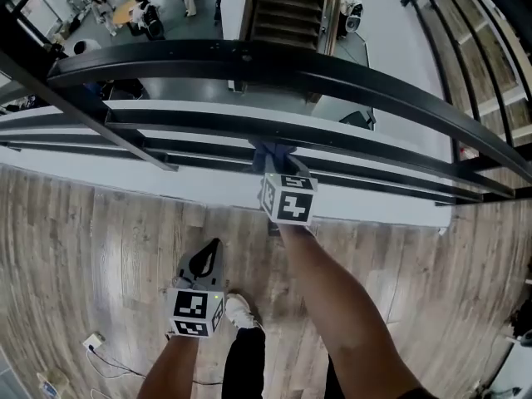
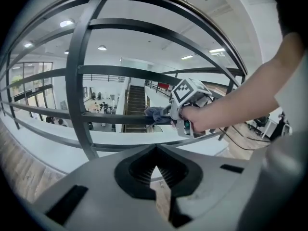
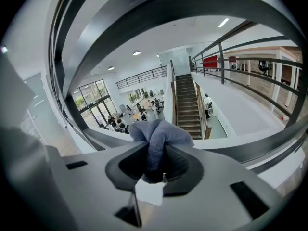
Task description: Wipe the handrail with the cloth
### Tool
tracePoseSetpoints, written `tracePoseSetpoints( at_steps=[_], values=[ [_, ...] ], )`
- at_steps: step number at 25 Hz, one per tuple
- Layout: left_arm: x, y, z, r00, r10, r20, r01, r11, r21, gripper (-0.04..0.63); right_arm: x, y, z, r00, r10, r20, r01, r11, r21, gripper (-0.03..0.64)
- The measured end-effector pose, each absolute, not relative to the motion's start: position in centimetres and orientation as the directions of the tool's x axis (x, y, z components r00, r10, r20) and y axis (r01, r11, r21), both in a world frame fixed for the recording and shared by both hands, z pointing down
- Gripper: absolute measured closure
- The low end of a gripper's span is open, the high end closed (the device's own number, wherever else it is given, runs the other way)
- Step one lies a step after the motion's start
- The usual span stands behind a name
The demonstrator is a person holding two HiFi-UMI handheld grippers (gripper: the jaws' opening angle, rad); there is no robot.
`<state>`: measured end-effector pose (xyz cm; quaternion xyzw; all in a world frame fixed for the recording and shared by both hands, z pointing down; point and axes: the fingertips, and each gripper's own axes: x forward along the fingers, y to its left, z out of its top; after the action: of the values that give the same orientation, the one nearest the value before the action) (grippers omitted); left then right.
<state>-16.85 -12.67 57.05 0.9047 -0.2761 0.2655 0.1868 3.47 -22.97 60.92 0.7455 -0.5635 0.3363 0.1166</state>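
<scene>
Right gripper [image 1: 272, 161] tight on blue cloth [image 1: 266, 149] at lower rail [image 1: 166, 121], top handrail [image 1: 349, 78] above; left gripper's [image 1: 208, 256] jaws together.

The handrail [image 1: 249, 56] was smooth, slightly glossy metal. The cloth [image 3: 159, 131] was soft fabric; the floor [image 1: 91, 248] was matt wood.

Bright, even indoor light from ceiling lights [image 2: 66, 23] and tall windows [image 3: 91, 105]. Only faint shadows on the wood floor [image 1: 100, 248]. Soft sheen along the dark handrail [image 1: 332, 77]. Heavy fisheye bend, rails curve. Black vignette corners in both gripper views. Nearest rail blurred in right gripper view, cloth [image 3: 156, 134] fairly sharp.
</scene>
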Motion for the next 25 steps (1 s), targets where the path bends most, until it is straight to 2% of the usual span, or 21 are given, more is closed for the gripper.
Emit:
tracePoseSetpoints(
  at_steps=[14,25],
  values=[
    [-1.1,-1.9,57.4,0.753,-0.260,0.605,-0.469,-0.857,0.214,0.594,21.7,-8.4,60.3,0.236,-0.745,0.624,-0.876,-0.441,-0.194,0.538],
    [10.1,5.1,57.8,0.759,-0.203,0.618,-0.437,-0.863,0.253,0.594,34.8,1.9,59.8,0.269,-0.726,0.633,-0.878,-0.455,-0.148,0.538]
  ],
)
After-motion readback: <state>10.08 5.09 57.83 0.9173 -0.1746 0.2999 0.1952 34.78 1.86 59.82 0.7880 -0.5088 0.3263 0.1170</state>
